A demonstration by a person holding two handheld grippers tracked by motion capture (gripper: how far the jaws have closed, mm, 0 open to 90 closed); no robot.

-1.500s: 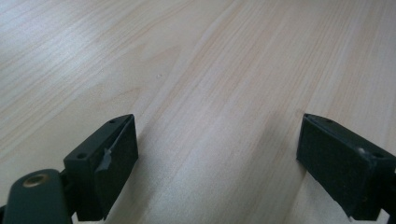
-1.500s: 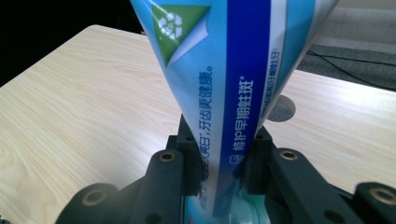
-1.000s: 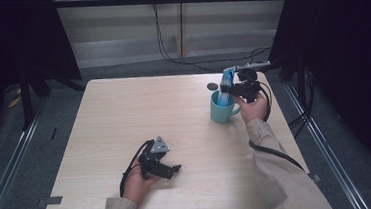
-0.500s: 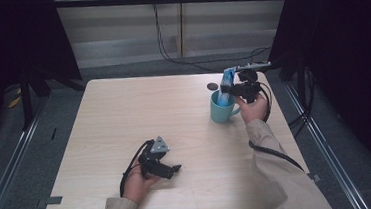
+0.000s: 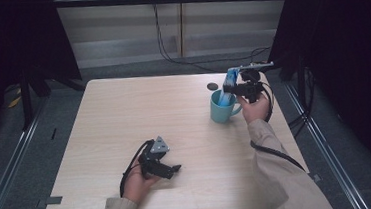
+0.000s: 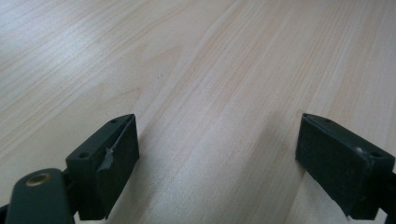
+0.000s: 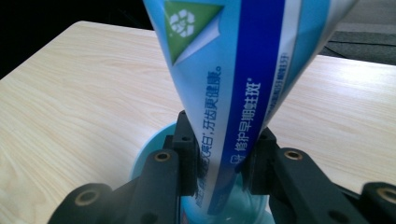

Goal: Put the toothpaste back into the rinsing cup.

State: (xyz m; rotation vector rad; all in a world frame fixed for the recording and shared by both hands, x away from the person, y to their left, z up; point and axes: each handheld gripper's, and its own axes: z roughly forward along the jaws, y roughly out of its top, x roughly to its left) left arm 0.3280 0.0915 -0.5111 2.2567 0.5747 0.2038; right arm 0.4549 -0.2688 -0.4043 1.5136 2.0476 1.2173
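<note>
A light blue toothpaste tube (image 5: 227,99) with a dark blue stripe stands upright with its lower end inside a teal mug (image 5: 220,113) at the table's far right. My right gripper (image 5: 230,87) holds the tube across its middle. In the right gripper view both pads touch the tube (image 7: 243,70) above the mug's rim (image 7: 148,148); the jaws have just been opening slightly, with the tube still between them. My left gripper (image 5: 174,169) rests on the table near the front edge. It is open, with bare wood between its jaws (image 6: 217,158).
The light wooden table (image 5: 139,113) has a small dark round mark (image 5: 212,87) just behind the mug. Black frame posts and cables stand beyond the far edge. A cable trails from each gripper.
</note>
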